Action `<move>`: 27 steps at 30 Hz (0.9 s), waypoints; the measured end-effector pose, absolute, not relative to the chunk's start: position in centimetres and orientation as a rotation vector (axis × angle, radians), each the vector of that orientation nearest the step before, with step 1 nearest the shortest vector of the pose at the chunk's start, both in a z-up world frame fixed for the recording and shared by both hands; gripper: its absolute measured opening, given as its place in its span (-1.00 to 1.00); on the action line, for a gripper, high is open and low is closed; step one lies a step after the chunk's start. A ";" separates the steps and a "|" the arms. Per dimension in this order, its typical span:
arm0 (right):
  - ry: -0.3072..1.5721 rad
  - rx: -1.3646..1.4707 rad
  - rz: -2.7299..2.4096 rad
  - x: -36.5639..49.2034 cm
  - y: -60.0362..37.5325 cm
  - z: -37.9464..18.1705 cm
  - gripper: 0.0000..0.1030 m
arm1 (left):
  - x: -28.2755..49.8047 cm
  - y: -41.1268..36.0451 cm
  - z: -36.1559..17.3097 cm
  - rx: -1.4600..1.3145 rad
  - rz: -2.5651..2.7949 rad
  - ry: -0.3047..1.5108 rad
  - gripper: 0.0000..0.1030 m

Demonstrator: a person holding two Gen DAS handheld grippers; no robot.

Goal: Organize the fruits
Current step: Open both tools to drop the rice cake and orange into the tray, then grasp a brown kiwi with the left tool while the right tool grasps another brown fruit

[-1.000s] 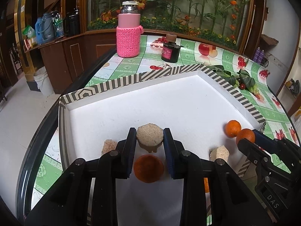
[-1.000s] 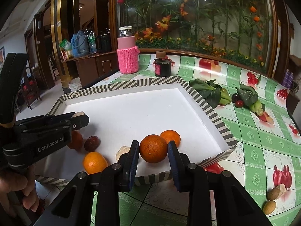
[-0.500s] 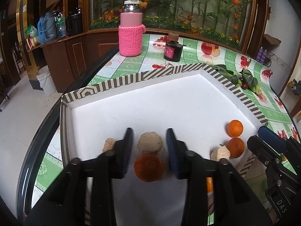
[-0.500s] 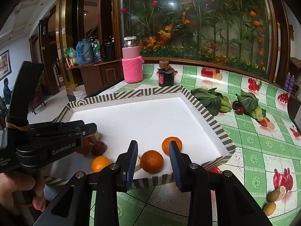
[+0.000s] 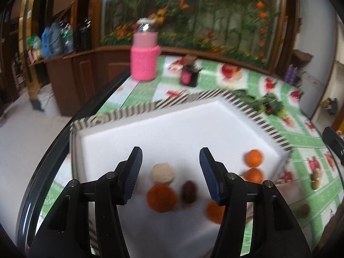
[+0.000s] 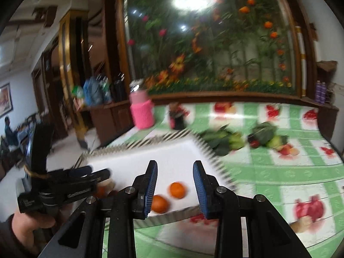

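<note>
Hovering over the near end of the white tray [image 5: 176,129], the left gripper [image 5: 171,167] has its jaws opening, and nothing is pressed between the blue pads; a pale round fruit [image 5: 162,173] lies on the tray floor in the gap, clear of both. Just in front of it sits a deep orange fruit [image 5: 161,197], with a small dark red fruit [image 5: 188,191] beside that. Two oranges [image 5: 254,158] rest close together at the tray's right edge, and another orange shows partly behind the right finger. The right gripper [image 6: 174,176] is partly open and holds nothing; seen through its gap, one orange [image 6: 177,189] lies on the tray below, apart from the pads, and a second [image 6: 159,203] sits just beside it near the striped rim. The tray stands on a green checked tablecloth [image 6: 268,172] printed with fruit. A pink bottle [image 5: 144,58] and a small dark jar [image 5: 190,75] stand beyond the tray. The pictures are blurred, so finer detail is unclear.
</note>
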State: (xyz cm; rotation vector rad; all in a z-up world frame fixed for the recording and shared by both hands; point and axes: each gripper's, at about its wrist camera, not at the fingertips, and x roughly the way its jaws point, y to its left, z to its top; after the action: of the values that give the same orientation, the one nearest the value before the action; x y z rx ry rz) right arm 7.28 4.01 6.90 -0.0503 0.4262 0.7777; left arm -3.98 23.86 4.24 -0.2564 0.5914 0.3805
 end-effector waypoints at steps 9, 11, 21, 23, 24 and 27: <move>0.512 -0.085 0.653 11.2 -8.9 5.1 -0.36 | -2.8 14.2 5.4 -0.103 -0.152 0.589 0.07; 0.577 -0.101 0.672 11.7 -10.4 4.1 -0.36 | -2.1 11.4 4.7 -0.058 -0.273 0.638 0.07; 0.738 -0.229 0.690 12.1 -9.4 0.7 -0.35 | 0.4 5.3 2.3 0.051 -0.401 0.785 0.07; 0.743 -0.232 0.665 12.5 -9.3 0.5 -0.35 | 0.6 5.1 2.1 0.047 -0.403 0.798 0.07; 0.751 -0.228 0.663 12.7 -9.3 0.5 -0.35 | 0.6 5.0 1.9 0.055 -0.398 0.810 0.07; 0.787 -0.230 0.669 13.2 -8.8 0.1 -0.35 | 0.8 4.4 1.5 0.079 -0.399 0.835 0.07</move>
State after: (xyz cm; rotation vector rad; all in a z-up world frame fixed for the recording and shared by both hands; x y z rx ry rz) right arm 13.21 -8.83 0.13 -0.2302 0.7866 0.6693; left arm 0.81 4.45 1.45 0.0790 0.8348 -0.3989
